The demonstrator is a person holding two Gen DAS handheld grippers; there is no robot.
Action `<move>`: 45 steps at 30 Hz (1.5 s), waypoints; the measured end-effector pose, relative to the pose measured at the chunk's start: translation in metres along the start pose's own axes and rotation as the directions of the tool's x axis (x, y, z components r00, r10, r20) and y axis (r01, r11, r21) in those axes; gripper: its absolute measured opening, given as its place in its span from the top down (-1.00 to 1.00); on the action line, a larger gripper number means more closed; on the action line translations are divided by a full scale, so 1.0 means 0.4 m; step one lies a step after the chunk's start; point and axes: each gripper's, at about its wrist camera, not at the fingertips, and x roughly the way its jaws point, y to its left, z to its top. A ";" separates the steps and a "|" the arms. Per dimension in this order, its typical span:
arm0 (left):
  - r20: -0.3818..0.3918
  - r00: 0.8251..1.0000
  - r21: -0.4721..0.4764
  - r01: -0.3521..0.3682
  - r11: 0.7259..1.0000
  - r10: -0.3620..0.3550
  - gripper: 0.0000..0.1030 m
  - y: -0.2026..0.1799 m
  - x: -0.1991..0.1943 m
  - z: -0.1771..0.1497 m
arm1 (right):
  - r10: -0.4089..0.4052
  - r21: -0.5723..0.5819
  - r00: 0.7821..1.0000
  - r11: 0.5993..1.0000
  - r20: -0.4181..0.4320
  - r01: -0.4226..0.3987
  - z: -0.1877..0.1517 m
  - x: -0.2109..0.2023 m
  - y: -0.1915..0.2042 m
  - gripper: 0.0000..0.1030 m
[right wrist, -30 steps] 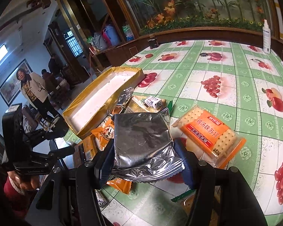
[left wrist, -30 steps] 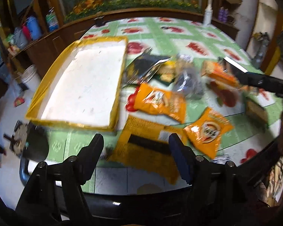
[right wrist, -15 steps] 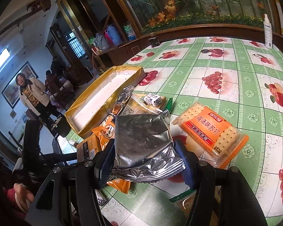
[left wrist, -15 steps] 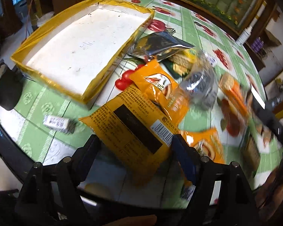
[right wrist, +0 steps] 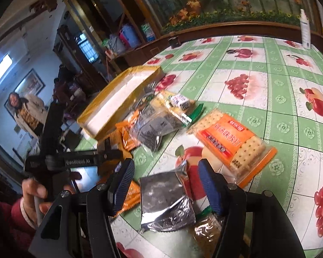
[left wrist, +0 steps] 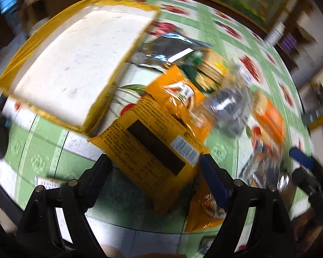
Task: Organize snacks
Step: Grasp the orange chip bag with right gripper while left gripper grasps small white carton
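Silver packet point(right wrist: 164, 202) left right gripper point(right wrist: 165, 187), lay on table point(right wrist: 258, 81). Left gripper point(left wrist: 155, 172) jaws just widened, closed in over yellow bag point(left wrist: 148, 150).

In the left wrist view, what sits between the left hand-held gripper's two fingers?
The large yellow snack bag, back side up on the table; the open left hand-held gripper straddles its near end.

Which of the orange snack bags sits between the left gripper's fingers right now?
The large orange bag, lying back side up with a black panel and barcode. It lies between the open left gripper; the smaller orange packets lie face up, beyond and beside it.
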 end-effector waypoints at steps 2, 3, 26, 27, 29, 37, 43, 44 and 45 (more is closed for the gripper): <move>0.003 1.000 0.146 -0.023 0.989 0.023 -0.67 -0.012 -0.002 -0.030 | 0.029 -0.063 0.999 0.998 -0.035 -0.031 -0.010 0.006 0.031 -0.25; 0.008 1.000 0.176 -0.031 0.984 0.031 -0.67 -0.011 -0.007 -0.044 | 0.039 -0.100 0.998 0.994 -0.052 -0.044 -0.015 0.010 0.053 -0.24; 0.039 0.999 -0.163 -0.031 0.986 0.038 -0.69 -0.017 0.023 0.043 | -0.147 -0.243 0.963 0.966 -0.224 0.091 -0.030 0.163 0.108 0.06; 0.038 0.998 -0.146 -0.041 0.989 0.047 -0.68 -0.027 0.029 0.049 | -0.144 -0.229 0.965 0.969 -0.218 0.093 -0.033 0.156 0.099 0.06; 0.024 0.997 -0.064 -0.066 0.996 0.068 -0.62 -0.056 0.036 0.049 | -0.133 -0.200 0.969 0.975 -0.206 0.092 -0.039 0.138 0.080 0.06; -0.012 0.999 0.216 0.035 0.976 -0.034 -0.11 -0.038 -0.022 -0.044 | -0.094 -0.111 0.981 0.991 -0.171 0.075 -0.057 0.061 0.011 0.06; 0.040 0.999 0.280 -0.009 0.960 -0.002 -0.13 0.026 -0.098 -0.076 | -0.063 -0.066 0.987 0.996 -0.149 0.054 -0.054 0.051 -0.018 0.06; 0.054 0.999 0.322 -0.018 0.946 0.000 -0.17 0.040 -0.117 -0.085 | -0.065 -0.065 0.987 0.996 -0.146 0.056 -0.052 0.052 -0.017 0.06; 0.068 0.998 0.367 -0.034 0.930 0.010 -0.24 0.053 -0.130 -0.091 | -0.063 -0.064 0.987 0.996 -0.145 0.055 -0.052 0.051 -0.016 0.06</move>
